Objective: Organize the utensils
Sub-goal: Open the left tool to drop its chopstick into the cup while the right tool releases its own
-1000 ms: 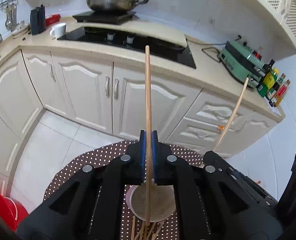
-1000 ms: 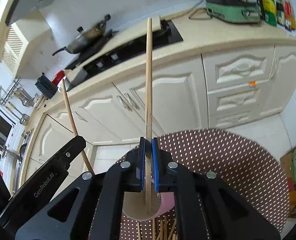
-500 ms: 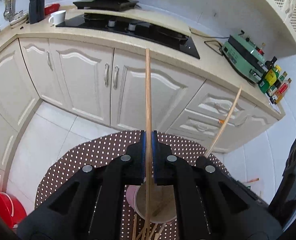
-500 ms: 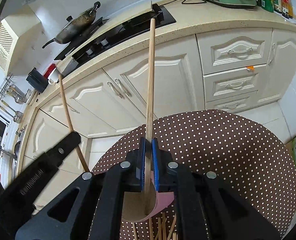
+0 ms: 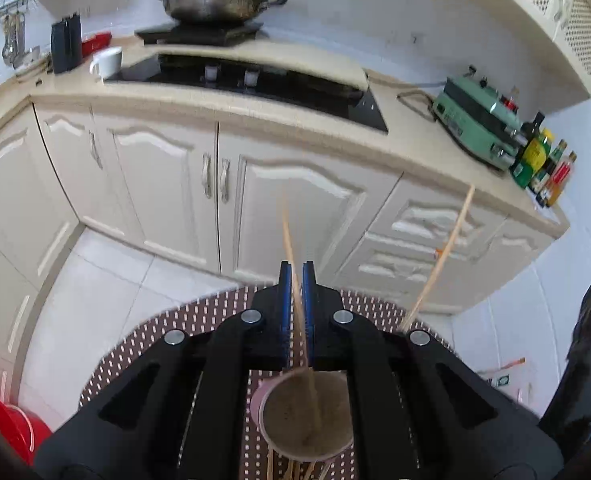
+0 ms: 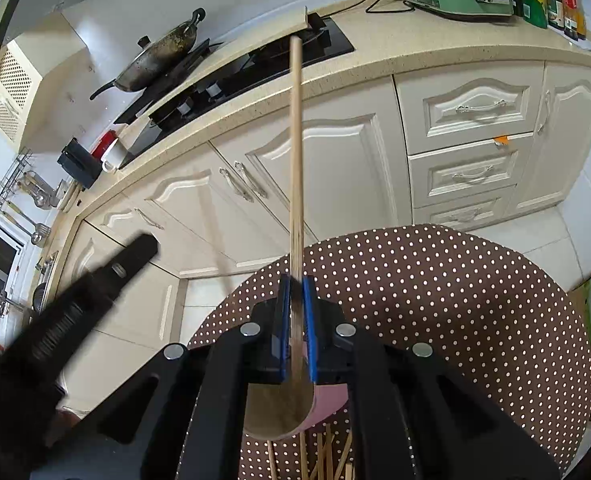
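Wooden chopstick [image 5: 295, 276] in left tool [image 5: 296, 280] has just gone slack: it now tilts blurred between slightly parted pads, tip in the pink paper cup [image 5: 305, 416]. Drop looks underway. Right tool [image 6: 296, 300] still pinches its bamboo chopstick [image 6: 295, 160] upright above the cup on the polka-dot counter [image 6: 435, 292].

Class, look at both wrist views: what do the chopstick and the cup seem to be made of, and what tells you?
Chopstick: likely bamboo or wood, matte tan with faint lengthwise grain.
Cup: pink outside, dull brownish inside; probably plastic or paper, but the pictures leave that open.
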Available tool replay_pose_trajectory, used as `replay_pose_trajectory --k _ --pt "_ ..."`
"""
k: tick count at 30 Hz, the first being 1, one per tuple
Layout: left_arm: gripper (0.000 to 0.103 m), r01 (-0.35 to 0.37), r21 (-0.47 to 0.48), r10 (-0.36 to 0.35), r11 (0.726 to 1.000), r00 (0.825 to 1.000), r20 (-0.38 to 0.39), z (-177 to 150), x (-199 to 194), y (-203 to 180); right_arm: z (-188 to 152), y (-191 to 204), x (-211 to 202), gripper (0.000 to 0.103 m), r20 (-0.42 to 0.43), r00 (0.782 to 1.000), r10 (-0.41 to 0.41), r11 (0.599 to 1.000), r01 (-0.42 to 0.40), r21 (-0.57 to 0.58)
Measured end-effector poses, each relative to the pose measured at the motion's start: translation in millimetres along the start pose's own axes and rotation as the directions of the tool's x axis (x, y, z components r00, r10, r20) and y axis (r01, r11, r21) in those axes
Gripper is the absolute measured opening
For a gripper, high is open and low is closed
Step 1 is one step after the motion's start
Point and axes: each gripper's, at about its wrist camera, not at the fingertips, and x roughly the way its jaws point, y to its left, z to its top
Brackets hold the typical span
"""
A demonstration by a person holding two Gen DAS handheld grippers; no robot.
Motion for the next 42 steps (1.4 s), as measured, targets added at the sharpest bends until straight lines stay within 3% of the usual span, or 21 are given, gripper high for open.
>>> replay_pose_trajectory --k 13,25,26,29,30,42 --pt "0.006 -0.024 -0.043 0.02 0.999 0.995 -0.094 -33.5 7.9 25.1 -7.1 -2.9 1.2 0.007 -0.035 0.999 0.026 1.0 -0.026 0.001" --pt "0.006 -0.019 -0.009 0.018 1.0 0.996 -0.092 -40.0 -4.1 29.4 -10.9 4.6 0.4 0.01 -0.057 0.997 0.041 0.999 -0.043 -0.024" --pt "0.006 -0.024 0.003 0.025 1.0 0.996 -0.09 -40.7 -5.3 28.6 -11.1 5.2 0.5 0.015 -0.065 0.997 0.043 0.999 -0.045 -0.028" --pt "0.007 -0.03 0.021 0.032 0.999 0.995 -0.099 -43.1 -7.4 29.8 -13.1 6.4 -3.2 0.045 -0.067 0.997 0.041 0.998 -0.044 -0.036" --pt "0.007 -0.027 0.027 0.029 0.999 0.994 -0.108 -44.3 -8.1 30.8 -14.0 6.6 -5.7 0.048 -0.062 0.997 0.039 0.998 -0.042 -0.042" --pt "0.007 -0.04 0.082 0.053 0.996 0.985 -0.163 -62.5 -27.8 36.9 -33.7 -8.1 -37.7 0.062 -0.081 0.997 0.002 0.997 -0.007 -0.072"
